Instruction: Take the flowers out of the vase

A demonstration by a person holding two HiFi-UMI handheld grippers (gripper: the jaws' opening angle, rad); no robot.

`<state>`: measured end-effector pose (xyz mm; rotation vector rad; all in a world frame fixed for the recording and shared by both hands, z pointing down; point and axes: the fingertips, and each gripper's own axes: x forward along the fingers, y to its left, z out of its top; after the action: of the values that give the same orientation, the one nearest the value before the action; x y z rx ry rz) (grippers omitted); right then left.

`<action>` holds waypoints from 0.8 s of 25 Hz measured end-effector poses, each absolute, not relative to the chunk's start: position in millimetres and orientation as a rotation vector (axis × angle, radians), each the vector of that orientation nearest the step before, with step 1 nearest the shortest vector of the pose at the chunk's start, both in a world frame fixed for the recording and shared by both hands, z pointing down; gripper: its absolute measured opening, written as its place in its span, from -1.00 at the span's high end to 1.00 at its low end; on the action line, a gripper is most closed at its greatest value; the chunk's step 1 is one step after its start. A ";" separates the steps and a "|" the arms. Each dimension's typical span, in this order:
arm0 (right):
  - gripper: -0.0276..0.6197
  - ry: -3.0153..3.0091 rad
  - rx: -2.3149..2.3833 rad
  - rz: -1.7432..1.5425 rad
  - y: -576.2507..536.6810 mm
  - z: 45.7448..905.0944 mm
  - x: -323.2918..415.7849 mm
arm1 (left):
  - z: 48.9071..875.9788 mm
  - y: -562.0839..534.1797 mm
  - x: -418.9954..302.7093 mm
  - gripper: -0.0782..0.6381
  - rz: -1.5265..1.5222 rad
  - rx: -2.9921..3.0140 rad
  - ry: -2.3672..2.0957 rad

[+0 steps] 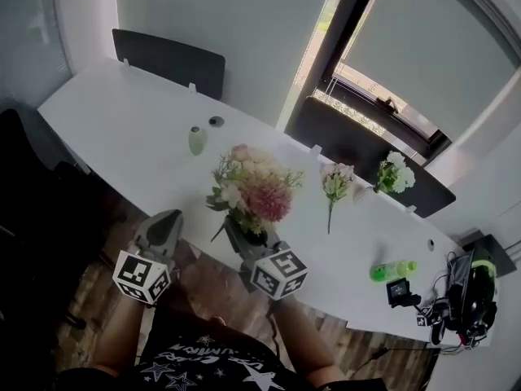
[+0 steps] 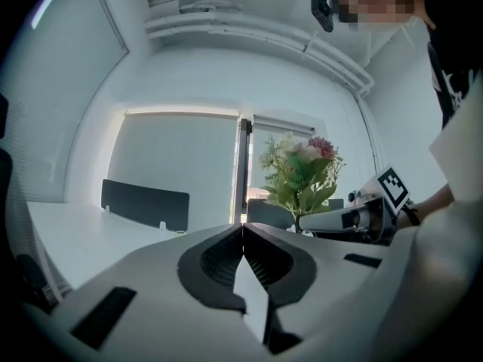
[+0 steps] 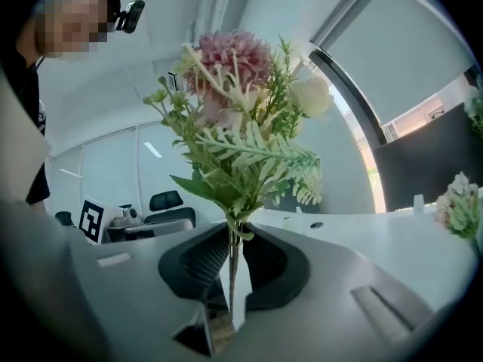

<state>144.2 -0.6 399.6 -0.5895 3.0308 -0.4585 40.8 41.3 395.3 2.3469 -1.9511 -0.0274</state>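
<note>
Partly hidden, bouquet stems [image 3: 232, 255] clamped in right gripper [image 3: 235, 228], left gripper [image 2: 242, 232] clenched empty.

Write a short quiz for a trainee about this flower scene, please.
1. True or false: the left gripper holds a flower.
2. What does the right gripper clamp? A) a cup B) the bouquet by its stems C) nothing
3. How many loose sprigs lie on the table, apart from the bouquet?

Key:
1. False: its jaws are shut with nothing between them.
2. B.
3. Two: a pink sprig and a white sprig.
</note>
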 end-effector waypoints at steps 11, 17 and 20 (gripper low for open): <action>0.73 3.040 -0.530 -0.459 31.7 403.3 158.3 | 385.9 91.3 53.0 0.76 -0.049 2.309 -2.000; 0.73 3.060 -0.521 -0.429 51.0 407.0 149.2 | 399.1 116.0 48.7 0.76 -0.059 2.293 -2.023; 0.73 3.076 -0.519 -0.406 65.1 401.0 147.4 | 396.4 132.0 45.3 0.76 -0.061 2.269 -2.044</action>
<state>147.4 65.1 401.0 -0.5188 3.0756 -0.4058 45.3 132.0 396.4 2.2687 -2.0439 -0.0611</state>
